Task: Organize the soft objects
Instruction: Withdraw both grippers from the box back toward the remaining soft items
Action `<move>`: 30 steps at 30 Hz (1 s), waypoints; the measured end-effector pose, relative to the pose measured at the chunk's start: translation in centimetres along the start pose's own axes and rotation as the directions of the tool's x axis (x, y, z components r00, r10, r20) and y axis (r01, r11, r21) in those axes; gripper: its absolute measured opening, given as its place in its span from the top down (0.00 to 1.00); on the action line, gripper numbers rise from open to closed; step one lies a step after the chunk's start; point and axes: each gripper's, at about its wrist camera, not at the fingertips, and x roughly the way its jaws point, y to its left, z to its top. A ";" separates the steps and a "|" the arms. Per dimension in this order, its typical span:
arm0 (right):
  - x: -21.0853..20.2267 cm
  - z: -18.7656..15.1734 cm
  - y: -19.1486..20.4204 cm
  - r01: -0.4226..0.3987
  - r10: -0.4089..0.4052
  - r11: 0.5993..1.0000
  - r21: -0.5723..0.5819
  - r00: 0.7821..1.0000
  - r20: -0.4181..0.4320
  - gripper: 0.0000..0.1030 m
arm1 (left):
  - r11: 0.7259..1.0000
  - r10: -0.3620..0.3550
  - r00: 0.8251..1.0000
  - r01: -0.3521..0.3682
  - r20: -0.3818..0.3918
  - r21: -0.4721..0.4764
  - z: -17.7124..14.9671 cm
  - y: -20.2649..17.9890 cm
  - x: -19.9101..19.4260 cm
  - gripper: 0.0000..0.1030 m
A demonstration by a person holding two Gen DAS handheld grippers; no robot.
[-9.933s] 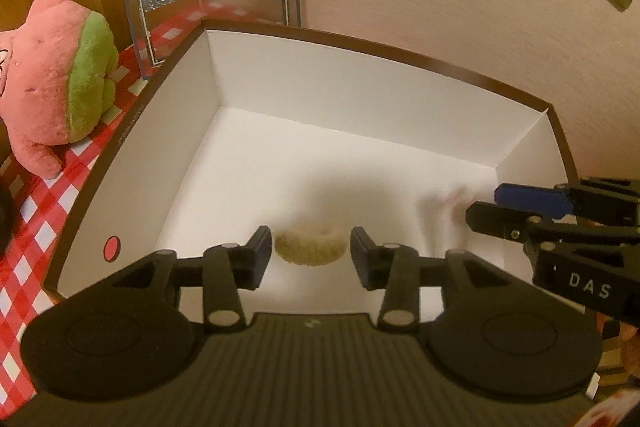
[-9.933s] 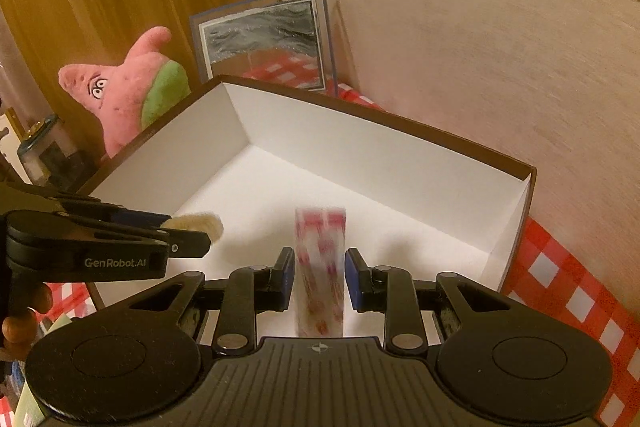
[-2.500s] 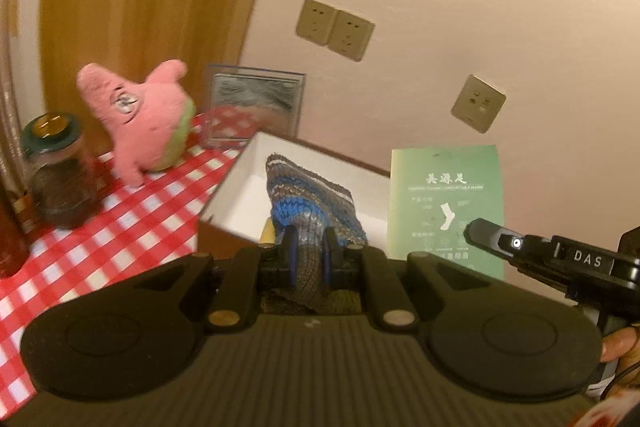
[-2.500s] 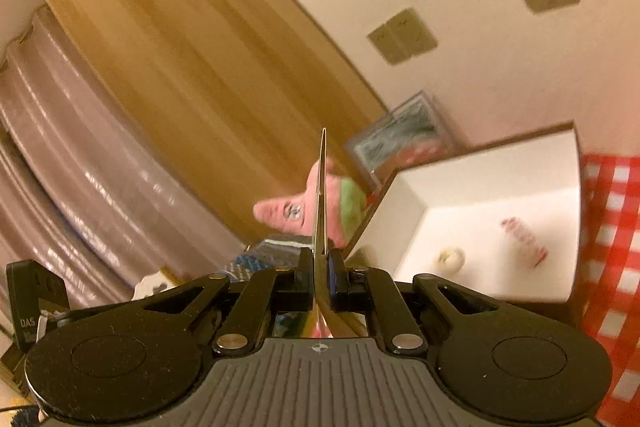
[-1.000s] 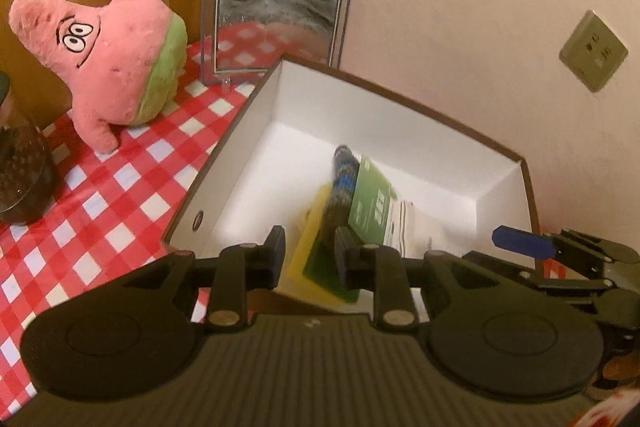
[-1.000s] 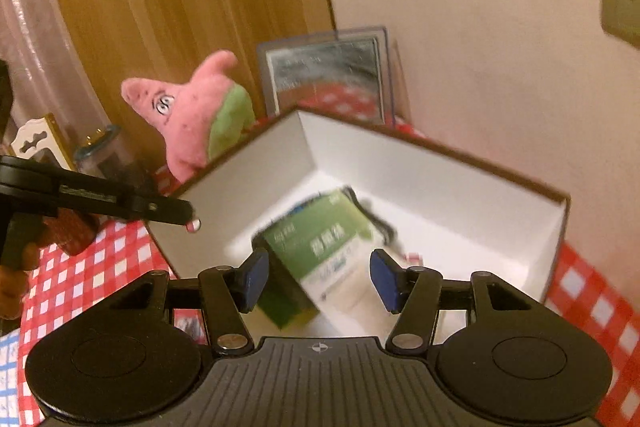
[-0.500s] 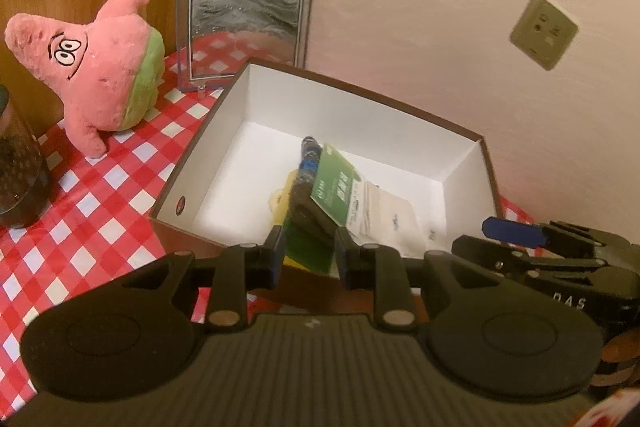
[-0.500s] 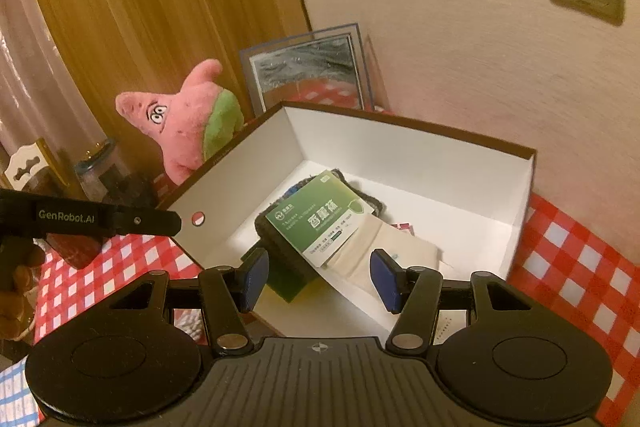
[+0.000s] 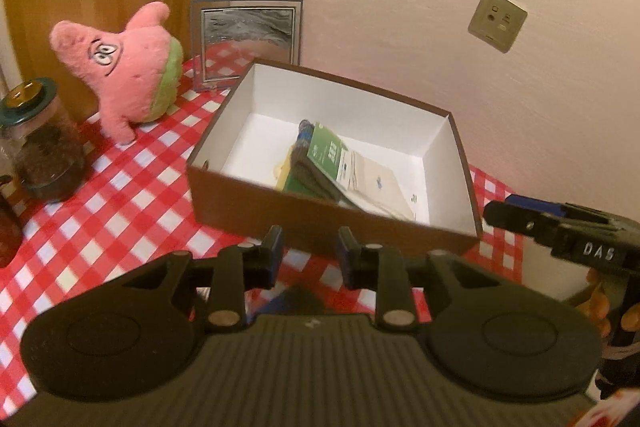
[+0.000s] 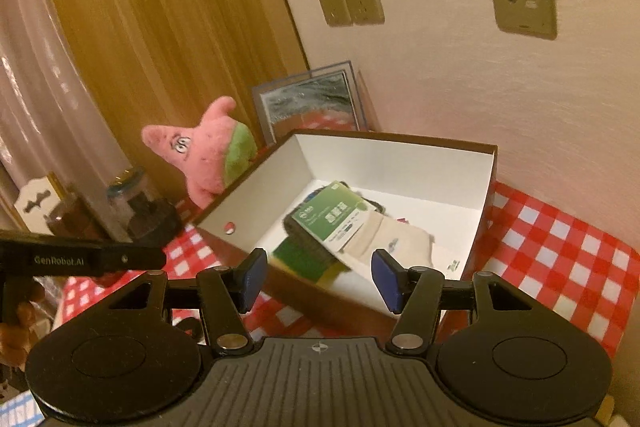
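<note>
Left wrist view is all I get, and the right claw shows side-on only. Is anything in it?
Observer: No. On the right wrist view the right claw is open, blue pads wide apart with nothing between them; the box is beyond the gap.
Operator: Anything past the jar on the far left? My frame cuts off there.
Observer: Yes, a small white board with a dark cut-out shape stands just left of the jar, in front of the curtain.
</note>
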 end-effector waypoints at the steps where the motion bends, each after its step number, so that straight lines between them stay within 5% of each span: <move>1: -0.5 -0.3 0.2 -0.003 0.003 1.000 0.010 1.000 0.004 0.44 | 1.000 -0.002 1.000 0.002 -0.003 -0.007 -0.6 0.2 -0.6 0.72; 16: -4.6 -6.1 5.5 0.059 -0.061 0.998 -0.023 0.995 -0.076 0.44 | 0.993 0.117 0.992 -0.118 -0.037 -0.016 -9.7 2.2 -6.3 0.70; 30: -4.3 -13.2 5.7 0.082 -0.070 0.995 0.048 0.974 -0.215 0.44 | 0.978 0.180 0.976 -0.191 -0.123 -0.086 -16.9 5.6 -8.5 0.70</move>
